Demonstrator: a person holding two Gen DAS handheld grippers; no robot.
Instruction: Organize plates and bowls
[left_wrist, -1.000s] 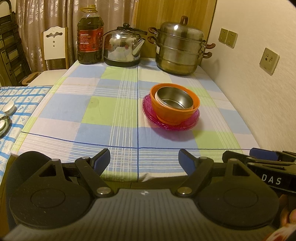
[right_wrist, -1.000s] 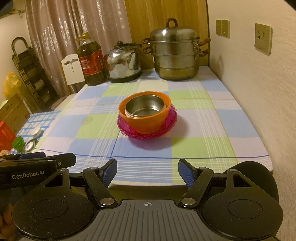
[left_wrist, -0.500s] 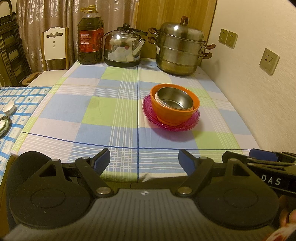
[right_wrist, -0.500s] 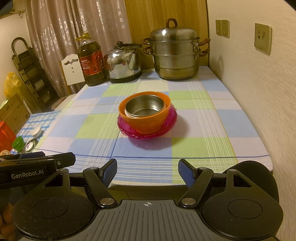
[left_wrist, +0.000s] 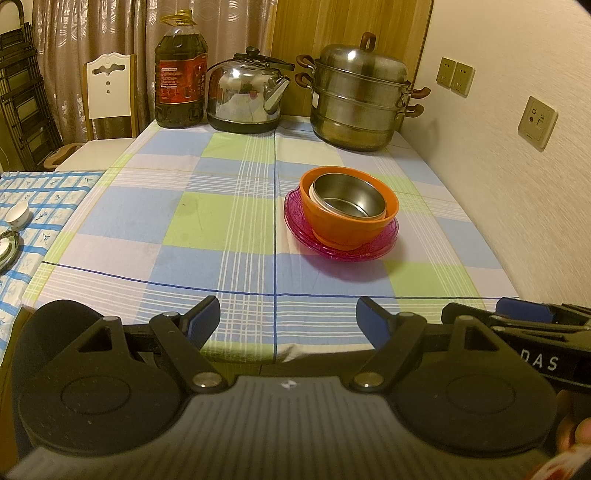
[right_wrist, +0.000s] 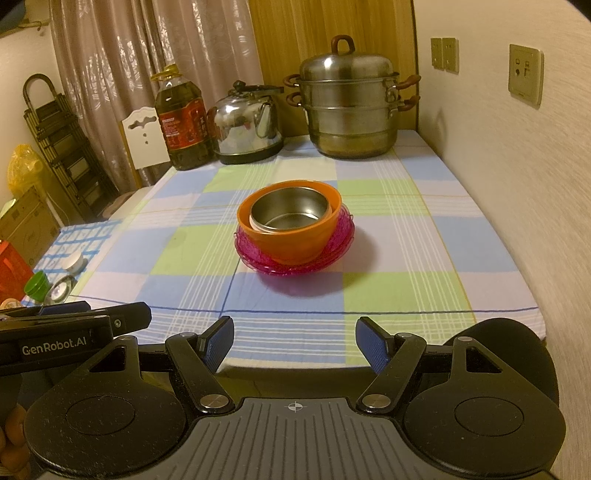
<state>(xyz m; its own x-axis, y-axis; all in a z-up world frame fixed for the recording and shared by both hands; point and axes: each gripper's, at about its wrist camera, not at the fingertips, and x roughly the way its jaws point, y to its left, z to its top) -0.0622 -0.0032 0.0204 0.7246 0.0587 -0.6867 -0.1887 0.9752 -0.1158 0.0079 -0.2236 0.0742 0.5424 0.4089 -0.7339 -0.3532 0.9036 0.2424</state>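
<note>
Steel bowl (right_wrist: 290, 214) in larger bowl (right_wrist: 291, 245) — on stacked plates (right_wrist: 341, 242).

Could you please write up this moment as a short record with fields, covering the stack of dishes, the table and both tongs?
stack: steel bowl nested in orange bowl, which sits on pink plates
stack position: middle of checked tablecloth, nearer the wall side
back of table: oil bottle, kettle, steamer pot
left tongs: open, empty, short of the table's near edge
right tongs: open, empty, facing the stack
contact with dishes: none
</note>
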